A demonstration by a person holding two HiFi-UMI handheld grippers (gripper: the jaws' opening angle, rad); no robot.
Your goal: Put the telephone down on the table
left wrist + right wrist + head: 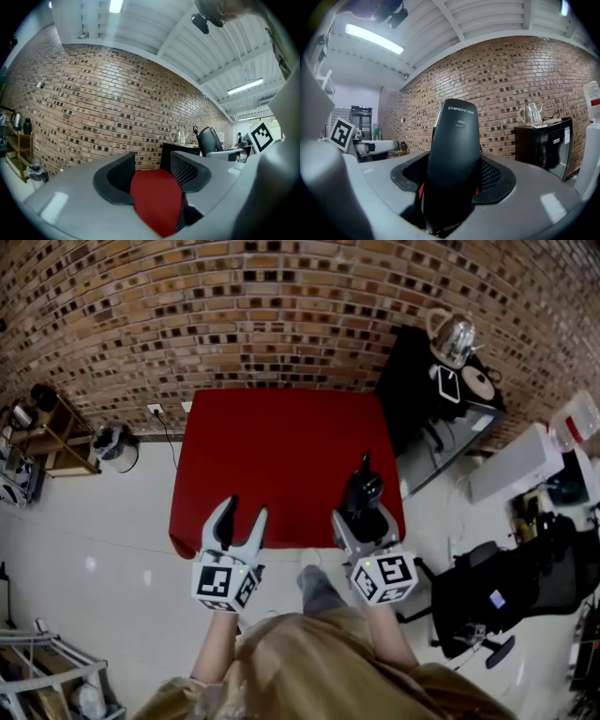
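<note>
Right gripper [362, 510]: fingers closed on the telephone [362, 486], a dark cordless handset clamped by its lower body between the two pads, with its upper end standing well past the fingertips. The grip looks centred, with the pads bearing on both flanks of the handset and no visible slant to either side. Left gripper [244, 517]: fingers apart and holding nothing, with only the red table [272, 442] showing in the gap between them. Location: the telephone is in the air, held above the near right part of the table. The cloth extends ahead of the fingertips, and the table's near edge lies close beneath the gripper body. Assessment: the set-down has not yet been made. Recommended practice: carry the handset forward, past the present line of the fingertips, so it comes down well inside the near edge and the right-hand edge rather than at the corner. Tip the fingertips downward and descend slowly until the handset lies flat on the cloth. Part the fingers only once contact is judged firm, then draw straight back along the finger line to avoid dragging it. The left gripper should be kept off to its own side, clear of the landing spot.
</note>
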